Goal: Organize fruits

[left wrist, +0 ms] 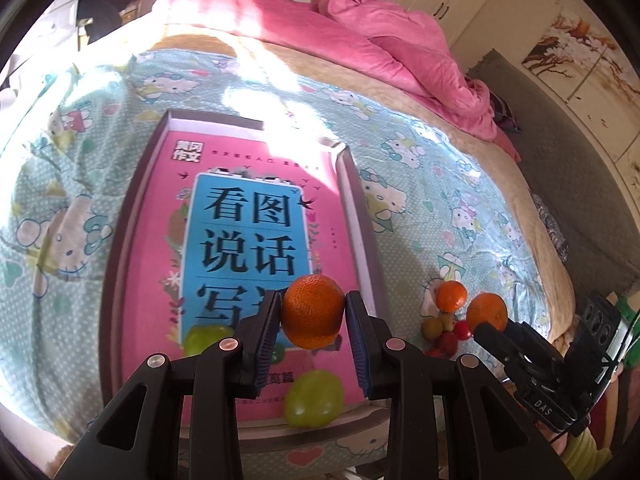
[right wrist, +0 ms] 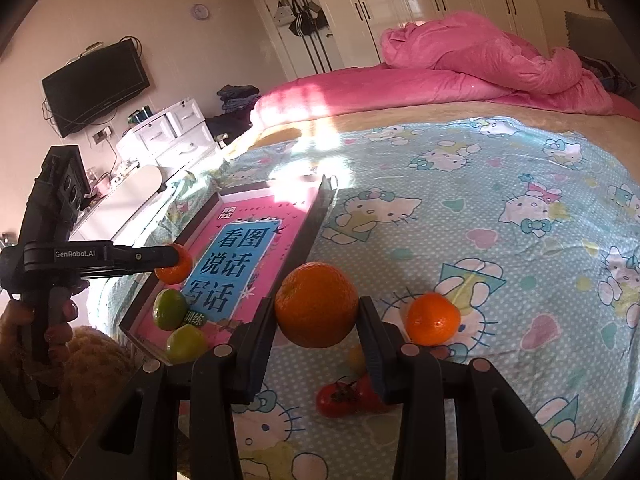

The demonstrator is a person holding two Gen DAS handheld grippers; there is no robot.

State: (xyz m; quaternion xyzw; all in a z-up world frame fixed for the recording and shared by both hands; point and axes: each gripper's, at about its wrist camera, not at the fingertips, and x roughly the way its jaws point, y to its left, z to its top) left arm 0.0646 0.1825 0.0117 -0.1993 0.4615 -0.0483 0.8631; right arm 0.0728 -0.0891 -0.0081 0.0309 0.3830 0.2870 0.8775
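Observation:
My left gripper (left wrist: pixel 313 320) is shut on an orange (left wrist: pixel 313 310) and holds it above the near end of a shallow box tray (left wrist: pixel 120 216) with a pink book inside. Two green fruits (left wrist: pixel 314 398) lie in the tray. My right gripper (right wrist: pixel 318 320) is shut on a second orange (right wrist: pixel 316 306) above the bedsheet, right of the tray (right wrist: pixel 316 208). A third orange (right wrist: pixel 433 319) lies on the sheet, with small red tomatoes (right wrist: pixel 338 398) and a yellow fruit (right wrist: pixel 355 356) beside it. The left gripper (right wrist: pixel 176 264) also shows in the right wrist view.
A Hello Kitty sheet (right wrist: pixel 480 220) covers the bed. A pink duvet (right wrist: pixel 480 64) is heaped at the far side. A white dresser (right wrist: pixel 168 132) and a wall TV (right wrist: pixel 96 84) stand beyond the bed's left edge.

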